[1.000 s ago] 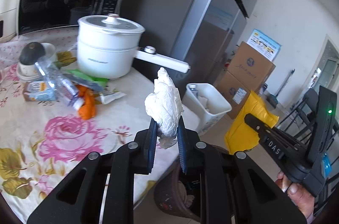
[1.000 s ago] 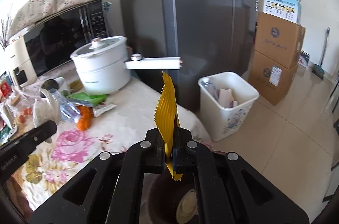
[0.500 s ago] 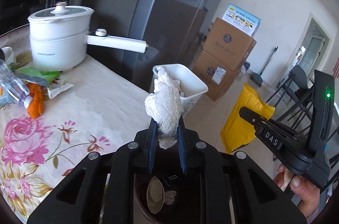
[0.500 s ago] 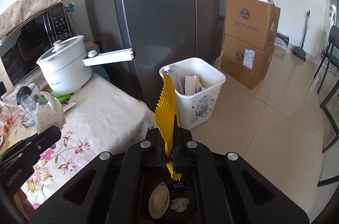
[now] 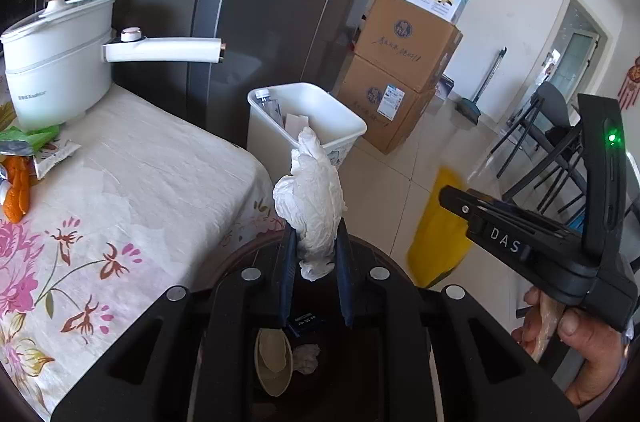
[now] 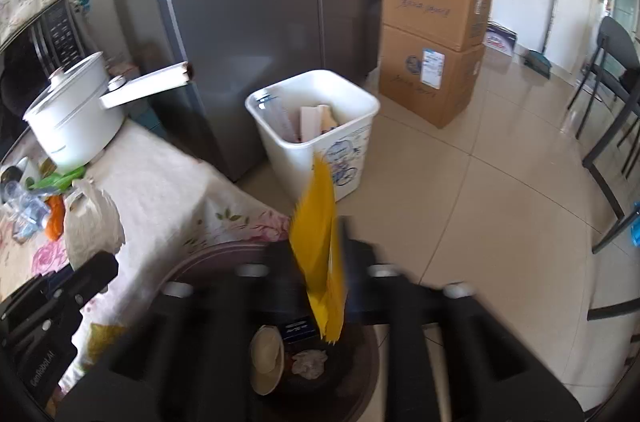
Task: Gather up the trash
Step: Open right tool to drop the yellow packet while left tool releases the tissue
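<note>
Low in both frames a dark round bin point(image 6: 224, 258) sits just under our jaws, against the bench point(image 5: 152, 182) edge at left. Our left gripper point(image 5: 316, 262) pinches a crumpled white tissue point(image 5: 312, 198). Our right gripper point(image 6: 320, 254) has just been opening, a yellow wrapper point(image 6: 320, 246) loose between its jaws. Beyond: bare tiled floor point(image 6: 500, 202), a white wastebasket point(image 6: 316, 142).
</note>
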`<state>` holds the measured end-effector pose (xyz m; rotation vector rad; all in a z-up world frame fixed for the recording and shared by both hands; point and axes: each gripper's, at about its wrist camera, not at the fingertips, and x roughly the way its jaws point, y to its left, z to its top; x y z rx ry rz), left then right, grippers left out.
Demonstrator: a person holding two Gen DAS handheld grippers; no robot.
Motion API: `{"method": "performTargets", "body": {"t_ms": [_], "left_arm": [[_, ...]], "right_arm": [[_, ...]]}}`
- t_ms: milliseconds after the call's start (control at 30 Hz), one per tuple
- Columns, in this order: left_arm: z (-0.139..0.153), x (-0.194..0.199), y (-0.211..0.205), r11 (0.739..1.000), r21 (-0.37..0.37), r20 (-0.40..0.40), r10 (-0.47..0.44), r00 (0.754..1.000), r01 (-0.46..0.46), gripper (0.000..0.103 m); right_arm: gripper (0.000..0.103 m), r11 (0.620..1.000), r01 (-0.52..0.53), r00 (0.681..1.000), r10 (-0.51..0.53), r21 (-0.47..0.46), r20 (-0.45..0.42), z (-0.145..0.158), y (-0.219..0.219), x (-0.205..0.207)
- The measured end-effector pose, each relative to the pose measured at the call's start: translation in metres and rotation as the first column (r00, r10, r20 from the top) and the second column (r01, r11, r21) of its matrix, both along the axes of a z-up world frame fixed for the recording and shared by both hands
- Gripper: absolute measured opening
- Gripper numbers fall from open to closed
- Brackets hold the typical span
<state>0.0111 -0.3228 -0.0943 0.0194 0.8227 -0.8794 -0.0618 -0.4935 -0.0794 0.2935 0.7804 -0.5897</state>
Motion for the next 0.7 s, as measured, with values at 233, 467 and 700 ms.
{"method": "performTargets", "body": {"t_ms": [233,467,700], "left_arm": [[-0.011,0.000,-0.020,0.999,0.013,-0.022,-0.031,0.999,0.031,0.019],[-0.022,0.002,-0.035,0.998,0.026,-0.042,-0.057,0.997,0.058,0.020],[-0.029,0.008,-0.043,0.998,0.038,-0.065,-0.054,0.996,0.057,0.026]], "right_arm": [[0.059,0.998,0.053,0.999,-0.053,-0.019,-0.002,-0.005,-0.018,-0.006],[0.080,0.992,0.108,0.994,-0.108,-0.062,0.000,-0.004,-0.028,-0.009],[0.087,0.985,0.153,0.988,-0.153,-0.083,0.001,-0.005,-0.034,-0.007]]}}
